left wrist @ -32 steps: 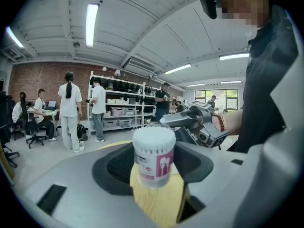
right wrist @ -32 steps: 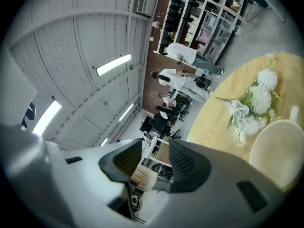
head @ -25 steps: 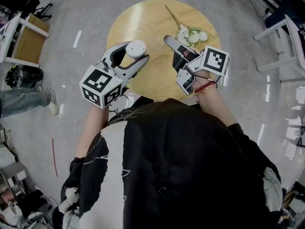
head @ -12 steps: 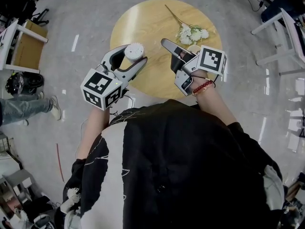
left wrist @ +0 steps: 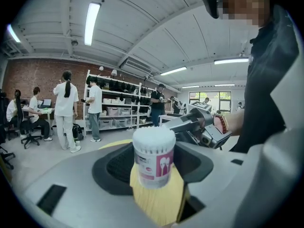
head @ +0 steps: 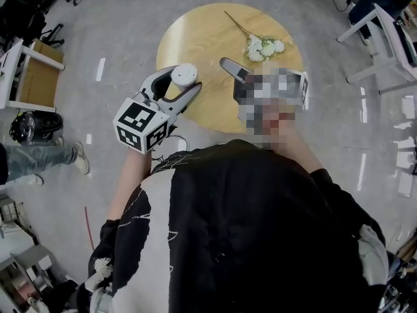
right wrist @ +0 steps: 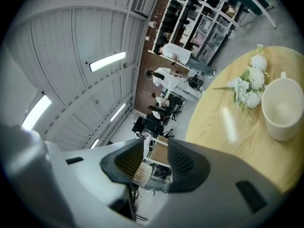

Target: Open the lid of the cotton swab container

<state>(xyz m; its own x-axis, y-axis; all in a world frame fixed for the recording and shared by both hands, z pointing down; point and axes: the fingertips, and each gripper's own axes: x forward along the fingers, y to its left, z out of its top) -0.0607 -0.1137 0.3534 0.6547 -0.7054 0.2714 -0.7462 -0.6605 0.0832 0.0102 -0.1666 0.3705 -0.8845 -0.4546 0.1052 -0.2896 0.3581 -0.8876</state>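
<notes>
Head view, round wooden table (head: 202, 38), grey floor (head: 117, 38), left gripper (head: 187, 80) clamps swab container (head: 184, 74), right gripper (right wrist: 156, 150) half-open, apparently empty.

Black top (head: 260, 227) with white panel; pale grey left tool (head: 185, 78), black ribbed pads (left wrist: 118, 164), black-and-white marker cube (head: 140, 124).

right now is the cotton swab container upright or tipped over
upright: the cotton swab container stands vertical in the left gripper, swab tips up

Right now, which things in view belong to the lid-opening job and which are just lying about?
Job: cotton swab container, left gripper clamped on it, right gripper with jaws apart.
Lying about: flowers, cup, both on the round table.
</notes>
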